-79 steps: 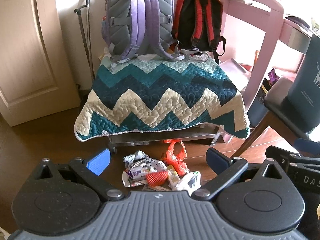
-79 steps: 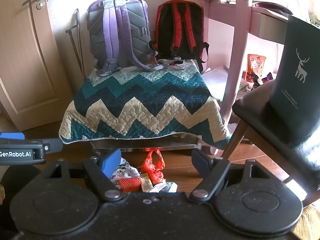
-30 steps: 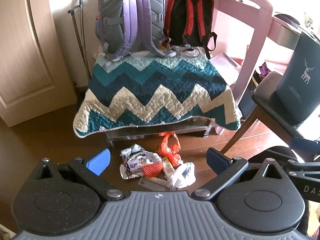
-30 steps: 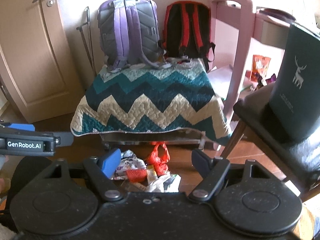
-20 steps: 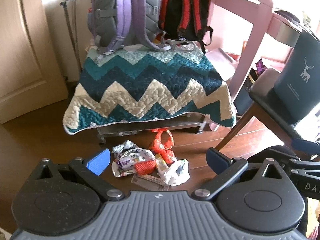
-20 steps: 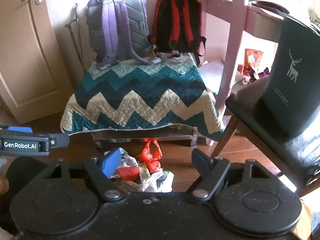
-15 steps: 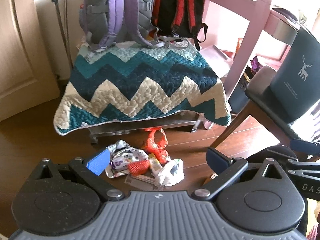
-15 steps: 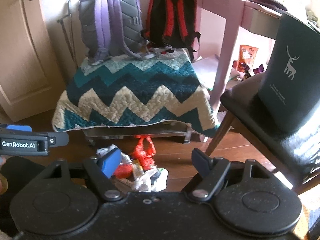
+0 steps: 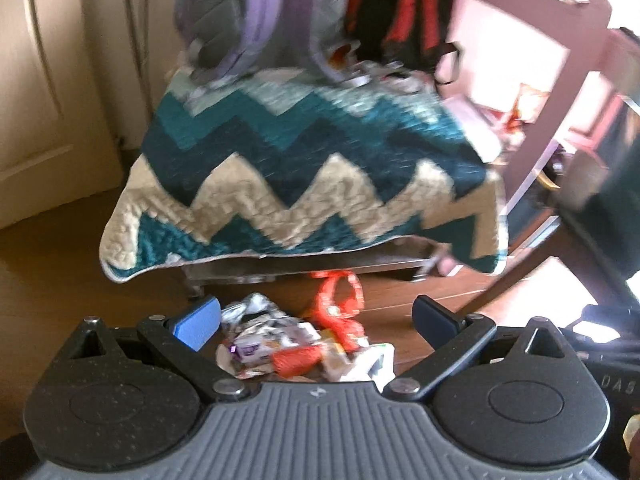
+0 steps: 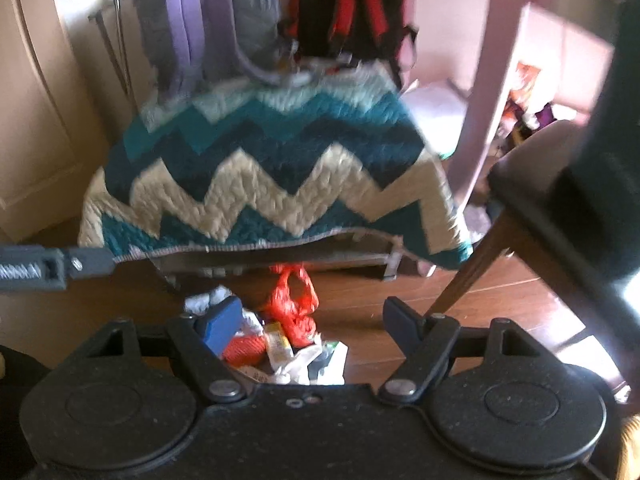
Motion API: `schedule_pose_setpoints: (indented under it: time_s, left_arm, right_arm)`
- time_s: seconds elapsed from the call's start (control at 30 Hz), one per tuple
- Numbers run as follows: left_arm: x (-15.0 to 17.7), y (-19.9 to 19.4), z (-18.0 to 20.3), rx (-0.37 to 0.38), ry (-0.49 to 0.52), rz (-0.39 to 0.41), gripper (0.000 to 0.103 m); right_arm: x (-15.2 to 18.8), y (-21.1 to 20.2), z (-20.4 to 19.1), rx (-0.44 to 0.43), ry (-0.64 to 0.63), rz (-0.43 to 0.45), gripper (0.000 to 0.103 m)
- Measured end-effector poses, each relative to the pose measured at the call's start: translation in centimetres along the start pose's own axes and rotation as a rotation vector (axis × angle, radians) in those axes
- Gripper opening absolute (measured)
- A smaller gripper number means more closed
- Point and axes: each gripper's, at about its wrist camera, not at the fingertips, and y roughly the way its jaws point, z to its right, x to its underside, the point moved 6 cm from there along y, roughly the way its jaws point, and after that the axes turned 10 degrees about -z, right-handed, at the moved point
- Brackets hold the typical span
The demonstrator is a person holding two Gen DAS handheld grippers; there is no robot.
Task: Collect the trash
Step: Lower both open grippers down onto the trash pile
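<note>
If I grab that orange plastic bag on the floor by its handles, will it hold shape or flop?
The orange plastic bag looks thin and crumpled, so it will probably sag. It seems light and nearly empty, likely lifting easily. It touches other wrappers, so it may drag some.

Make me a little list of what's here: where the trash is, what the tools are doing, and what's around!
trash: small heap on the wood floor, in front of the blanket
orange bag: at the heap's far edge
left tool: open, empty
right tool: open, empty
blanket: zigzag, draped over a low stand
backpacks: purple and black-red, on the blanket
</note>
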Motion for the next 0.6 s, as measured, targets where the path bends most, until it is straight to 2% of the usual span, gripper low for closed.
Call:
schedule_pose_setpoints:
  time_s: [0.07, 0.27, 0.37, 0.5, 0.6]
  left_arm:
    - [-0.8, 2.4, -1.7, -0.034, -0.033, -0.026, 0.103]
    - [-1.9, 9.3, -6.7, -0.122, -0.152, -0.108, 0.103]
    - [-2.2, 12.5, -8.0, -0.126, -0.210, -0.124, 0.103]
    - [-2.3, 17.2, -7.9, -0.125, -0.205, -0.194, 0.103]
    - [-2.3, 20.3, -7.4, -0.141, -0.154, -0.218, 0.103]
  right_arm:
    - [-0.4, 3.0, 0.2, -0.032, 0.019, -0.045, 0.077]
    - [-1.4, 10.9, 1.5, -0.041, 0.047, -0.155, 0.077]
    - [-1.9, 14.6, 1.6, -0.065, 0.034, -0.208, 0.077]
    - [-2.4, 19.6, 1.4, -0.063, 0.040, -0.293, 0.077]
    - [-2.4, 23.5, 1.4, -0.104, 0.114, -0.370, 0.077]
